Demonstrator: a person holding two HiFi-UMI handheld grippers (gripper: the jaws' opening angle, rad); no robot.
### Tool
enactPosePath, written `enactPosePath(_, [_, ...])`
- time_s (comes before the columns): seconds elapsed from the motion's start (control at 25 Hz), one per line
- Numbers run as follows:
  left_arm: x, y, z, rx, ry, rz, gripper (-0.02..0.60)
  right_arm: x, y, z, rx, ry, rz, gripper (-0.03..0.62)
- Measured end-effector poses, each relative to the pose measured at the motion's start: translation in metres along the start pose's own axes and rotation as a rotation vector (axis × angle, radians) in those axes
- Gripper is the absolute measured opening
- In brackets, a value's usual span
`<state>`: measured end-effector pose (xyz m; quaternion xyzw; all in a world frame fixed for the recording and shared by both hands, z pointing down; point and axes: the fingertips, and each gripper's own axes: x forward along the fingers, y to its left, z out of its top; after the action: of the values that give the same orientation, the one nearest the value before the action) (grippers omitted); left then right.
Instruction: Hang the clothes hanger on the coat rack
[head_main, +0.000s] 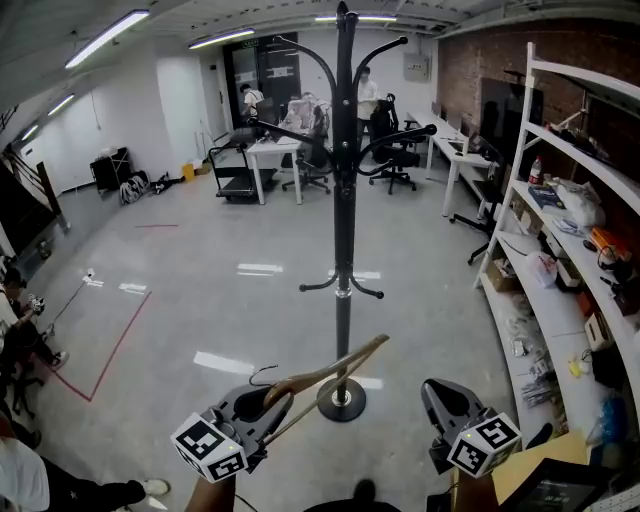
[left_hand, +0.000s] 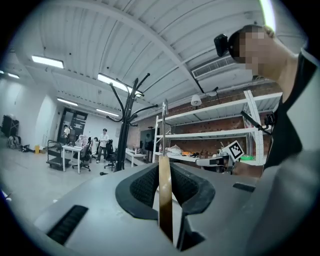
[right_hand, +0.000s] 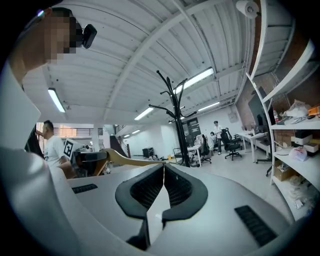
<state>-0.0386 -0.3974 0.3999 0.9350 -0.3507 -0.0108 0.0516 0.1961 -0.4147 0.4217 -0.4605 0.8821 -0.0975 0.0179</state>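
Clothes hanger, wooden: pinched in left hand-held gripper, slanting up-right toward coat rack. Right hand-held gripper: pressed together, empty.

1. I'm in an open-plan office that doubles as a lab: big grey floor, red tape lines near left.
2. Far end: white desks, black office chairs, people standing about, a treadmill.
3. Right: brick wall, white shelving full of boxes and clutter.
4. Strip lights on a white ceiling; coat rack mid-floor.
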Motion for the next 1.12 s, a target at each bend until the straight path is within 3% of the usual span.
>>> enactPosePath(0.44, [0.099, 0.052, 0.055, 0.064, 0.006, -0.075, 0.052, 0.074, -0.062, 0.063, -0.065, -0.045, 0.044, 0.006])
enactPosePath(0.6, [0.124, 0.078, 0.076, 0.07, -0.008, -0.147, 0.052, 0.104, -0.069, 0.079, -0.09, -0.064, 0.029, 0.006])
enactPosePath(0.84, [0.169, 0.122, 0.105, 0.165, 0.033, -0.238, 0.052, 0.138, -0.072, 0.099, -0.094, -0.104, -0.01, 0.006])
enactPosePath(1.12, [0.211, 0.145, 0.132, 0.178, 0.054, -0.368, 0.052, 0.16, -0.078, 0.113, -0.128, -0.107, -0.047, 0.006])
